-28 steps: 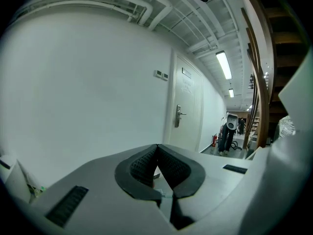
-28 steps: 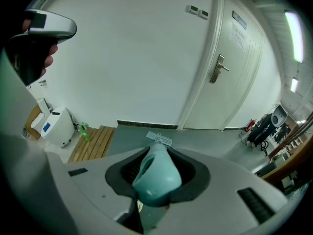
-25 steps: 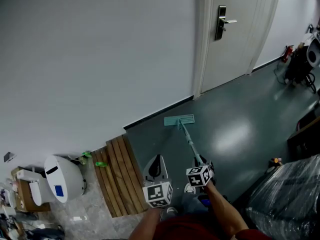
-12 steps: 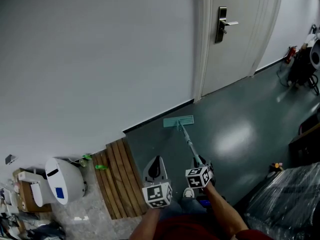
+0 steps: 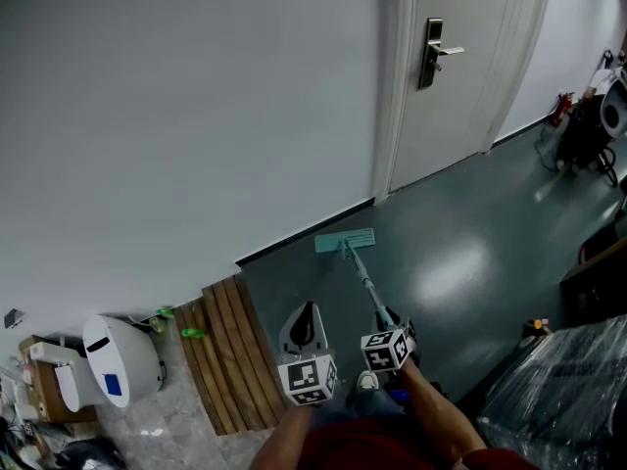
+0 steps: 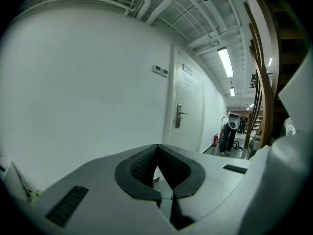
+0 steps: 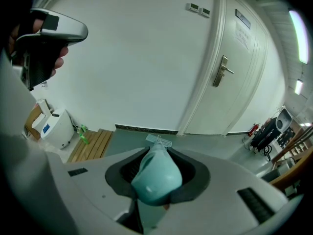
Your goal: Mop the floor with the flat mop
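Note:
The flat mop's teal head [image 5: 345, 240] lies on the dark green floor [image 5: 460, 262] close to the baseboard, left of the door. Its thin handle [image 5: 367, 287] runs back to my right gripper [image 5: 389, 323], which is shut on the teal handle end [image 7: 156, 173]. In the right gripper view the mop head [image 7: 159, 141] shows just past the jaws. My left gripper [image 5: 307, 311] hangs beside it to the left, off the mop. Its jaws [image 6: 156, 147] are shut with nothing between them and point at the white wall.
A wooden slat mat [image 5: 227, 355] with a green item [image 5: 193, 334] lies left of the mop, and a white rounded appliance [image 5: 118, 365] stands beyond it. The white door [image 5: 446, 76] is shut. A plastic-wrapped bulk [image 5: 568, 380] is at the right, and dark equipment [image 5: 588, 125] at the far right.
The mop head has shifted slightly left along the floor by the baseboard, and the view has drifted a little. Both grippers stand as before.

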Available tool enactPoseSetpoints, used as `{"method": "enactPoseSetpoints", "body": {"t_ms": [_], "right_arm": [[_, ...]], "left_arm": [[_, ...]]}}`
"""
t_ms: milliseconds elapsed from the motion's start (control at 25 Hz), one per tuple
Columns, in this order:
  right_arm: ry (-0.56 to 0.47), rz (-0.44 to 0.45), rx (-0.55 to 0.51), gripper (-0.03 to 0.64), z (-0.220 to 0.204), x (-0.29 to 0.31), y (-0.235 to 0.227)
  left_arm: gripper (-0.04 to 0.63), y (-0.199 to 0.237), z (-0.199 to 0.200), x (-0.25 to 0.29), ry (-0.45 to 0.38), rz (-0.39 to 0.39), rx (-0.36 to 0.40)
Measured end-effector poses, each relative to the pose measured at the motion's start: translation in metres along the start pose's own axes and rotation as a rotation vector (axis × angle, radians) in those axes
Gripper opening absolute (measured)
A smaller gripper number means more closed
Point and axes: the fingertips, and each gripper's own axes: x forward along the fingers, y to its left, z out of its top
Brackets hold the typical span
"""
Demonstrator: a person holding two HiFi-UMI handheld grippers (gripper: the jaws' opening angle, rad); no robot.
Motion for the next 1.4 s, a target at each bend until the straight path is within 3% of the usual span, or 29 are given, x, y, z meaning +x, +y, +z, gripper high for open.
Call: {"method": "enactPoseSetpoints", "body": {"t_ms": [680, 1040, 1400], "right_arm": [[-0.005, 0.010, 0.013, 0.114, -0.041, -0.025, -0.016], [0.013, -0.001, 0.011, 0.114, -0.074, -0.054, 0.006], [0.037, -0.026, 0.010, 0.114, -0.109, -0.100, 0.054]], "left_arm": [[0.014, -0.037, -0.014, -0.059, 0.002, 0.054, 0.016], [0.014, -0.044, -0.029, -0.099, -0.005, 0.013, -0.005], [0.014, -0.026, -0.039, -0.183, -0.024, 0.000, -0.013]]}}
